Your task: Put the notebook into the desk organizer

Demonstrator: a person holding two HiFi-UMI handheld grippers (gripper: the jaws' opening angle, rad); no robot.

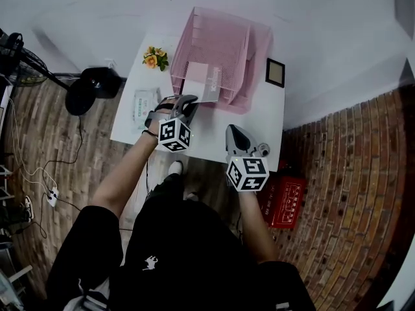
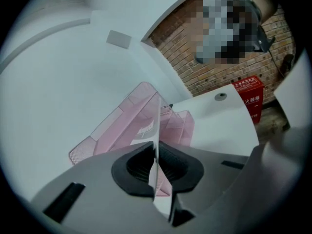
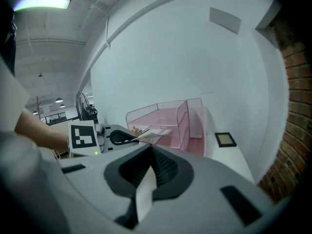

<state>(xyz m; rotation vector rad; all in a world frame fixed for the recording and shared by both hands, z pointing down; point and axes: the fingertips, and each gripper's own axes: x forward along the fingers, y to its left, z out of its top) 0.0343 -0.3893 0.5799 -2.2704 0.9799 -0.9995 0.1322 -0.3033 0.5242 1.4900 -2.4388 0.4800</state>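
Note:
A pink mesh desk organizer stands at the back of the white table. My left gripper is shut on the near edge of the thin white notebook. The notebook's far end reaches into the front of the organizer's lower tier. The left gripper view shows the notebook edge-on between the dark pads of my left gripper, with the organizer just behind. To the right, over the table's front edge, my right gripper is shut on nothing. From the right gripper view, the notebook hangs before the organizer.
A small pot of flowers and a pack of wipes lie left of the organizer. A dark picture frame lies to its right. A red box stands on the brick floor at the right, and a black stand base at the left.

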